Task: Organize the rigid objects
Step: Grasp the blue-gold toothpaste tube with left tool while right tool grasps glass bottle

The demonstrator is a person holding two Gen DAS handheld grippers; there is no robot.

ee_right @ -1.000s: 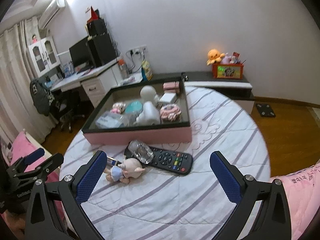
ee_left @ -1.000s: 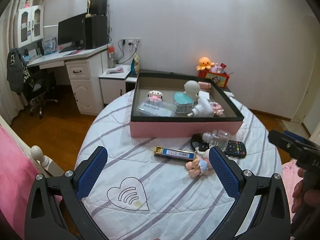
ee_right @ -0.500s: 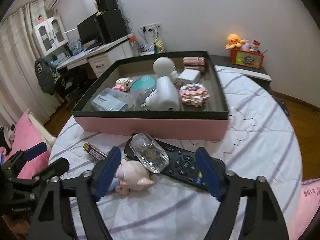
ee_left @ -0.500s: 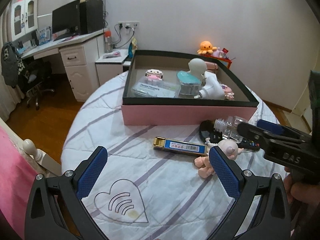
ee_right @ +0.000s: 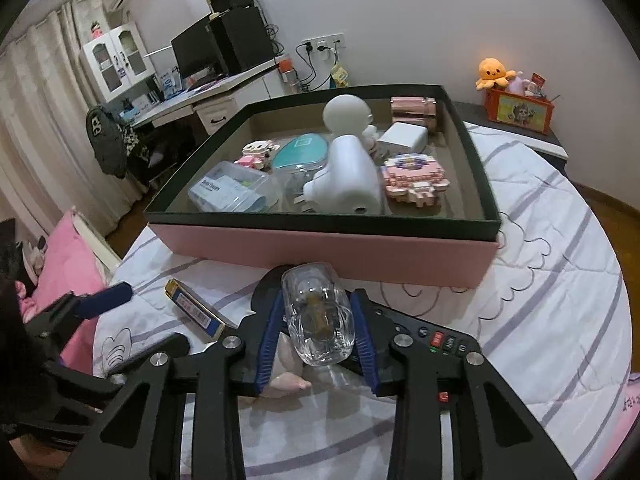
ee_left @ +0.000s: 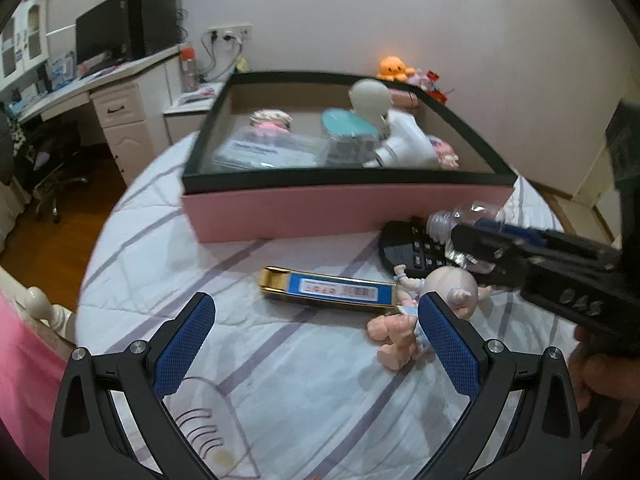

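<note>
1. My right gripper (ee_right: 318,346) is low over the table, its blue pads (ee_right: 267,340) drawn in close and pressing both sides of the clear bottle (ee_right: 318,320).
2. My right hand (ee_left: 596,368) wraps the handle at the right edge of the left wrist view.
3. My left gripper (ee_left: 316,344) hangs above the table with its jaws spread wide, holding nothing.

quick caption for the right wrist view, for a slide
Right claw closing around a clear bottle lying over the remote, before the pink box.
</note>
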